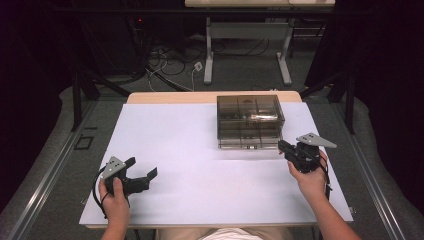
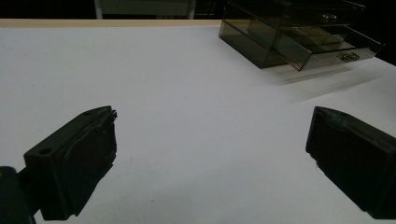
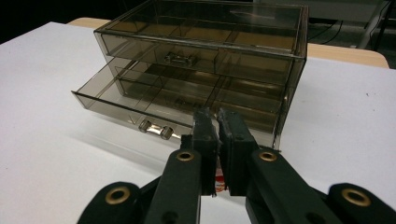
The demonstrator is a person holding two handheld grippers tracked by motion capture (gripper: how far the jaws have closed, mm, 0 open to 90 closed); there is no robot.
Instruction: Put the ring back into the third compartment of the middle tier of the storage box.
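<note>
The smoky drawer box point(image 1: 250, 121) sits far-centre on the worktop, its lower drawer point(image 3: 140, 100) ajar just ahead of the nearer, seemingly empty pinched right claw point(image 3: 218, 122), while the left claw point(image 1: 141, 170) gapes wide, well apart.

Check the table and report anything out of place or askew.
One thing stands out: the lower drawer of the smoky clear drawer box is pulled partly out and sits at a slant to the box front, while the upper drawer is flush. Nothing looks spilled or broken on the white table.
</note>
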